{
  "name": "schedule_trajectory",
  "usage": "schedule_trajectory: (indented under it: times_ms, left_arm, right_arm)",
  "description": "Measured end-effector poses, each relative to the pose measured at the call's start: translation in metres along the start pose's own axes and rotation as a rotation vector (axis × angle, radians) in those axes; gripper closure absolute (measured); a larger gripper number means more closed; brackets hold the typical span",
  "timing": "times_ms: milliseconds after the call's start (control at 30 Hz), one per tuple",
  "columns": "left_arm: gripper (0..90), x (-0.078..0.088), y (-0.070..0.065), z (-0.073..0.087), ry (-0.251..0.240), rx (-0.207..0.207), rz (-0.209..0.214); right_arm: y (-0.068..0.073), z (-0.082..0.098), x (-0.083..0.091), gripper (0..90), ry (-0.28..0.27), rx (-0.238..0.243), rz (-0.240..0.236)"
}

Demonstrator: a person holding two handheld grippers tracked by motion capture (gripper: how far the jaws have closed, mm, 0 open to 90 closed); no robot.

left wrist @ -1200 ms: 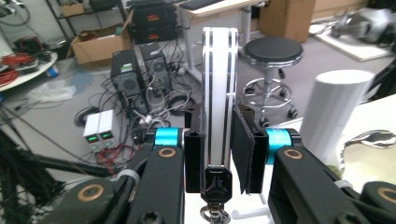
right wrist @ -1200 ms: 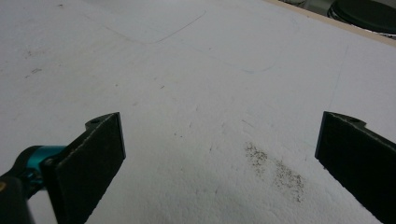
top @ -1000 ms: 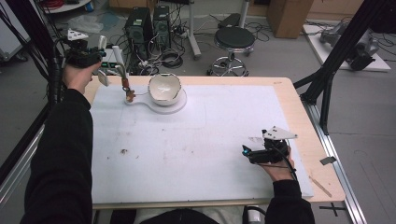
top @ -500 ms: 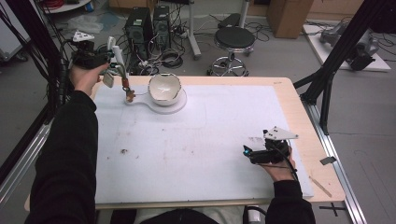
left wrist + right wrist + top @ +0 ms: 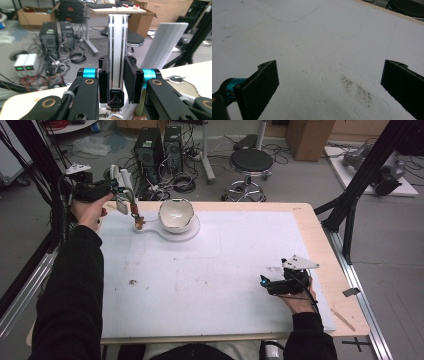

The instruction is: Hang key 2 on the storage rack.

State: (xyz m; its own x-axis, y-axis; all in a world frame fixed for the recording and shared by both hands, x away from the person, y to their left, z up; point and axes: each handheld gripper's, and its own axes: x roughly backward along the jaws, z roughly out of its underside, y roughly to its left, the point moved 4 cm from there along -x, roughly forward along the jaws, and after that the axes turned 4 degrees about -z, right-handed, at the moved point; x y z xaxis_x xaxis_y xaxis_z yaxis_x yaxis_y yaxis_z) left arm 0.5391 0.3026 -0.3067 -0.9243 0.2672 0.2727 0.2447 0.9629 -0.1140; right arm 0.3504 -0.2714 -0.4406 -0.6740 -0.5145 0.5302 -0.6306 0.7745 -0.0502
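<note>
Though its lower end is cut off, white strip (image 5: 117,50) in left gripper (image 5: 117,82); right gripper (image 5: 329,87) wide, empty.

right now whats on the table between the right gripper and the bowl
Nothing: in the high view, bare white table stretches from the right gripper to the bowl, with only faint smudges.

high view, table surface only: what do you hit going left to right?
Left gripper holding a white tool → white bowl on its white board → dark speckled smudge → right gripper at the near right.
</note>
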Motion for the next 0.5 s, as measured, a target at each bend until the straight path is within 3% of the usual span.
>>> schedule_trajectory:
  times_ms: [233, 400, 433, 467, 500]
  left_arm:
    - [75.2, -0.001, -0.006, 0.012, -0.004, 0.030, 0.044]
    - [74.3, 0.000, -0.006, 0.014, 0.021, 0.042, 0.063]
    - [72.0, 0.000, -0.005, 0.014, 0.019, 0.057, 0.069]
    - [60.3, 0.002, -0.004, 0.012, 0.008, 0.089, 0.077]
    - [55.1, 0.003, -0.004, 0.011, 0.004, 0.105, 0.087]
  right_arm:
    - [0.000, 0.000, 0.000, 0.7, -0.004, 0.007, 0.004]
    - [0.000, -0.001, 0.001, 0.7, -0.009, 0.004, 0.003]
    - [0.000, -0.001, 0.002, 0.7, -0.007, -0.002, 0.000]
    - [0.000, 0.000, 0.002, 0.7, -0.001, -0.005, -0.001]
    - [0.000, 0.000, 0.002, 0.7, -0.001, -0.007, -0.001]
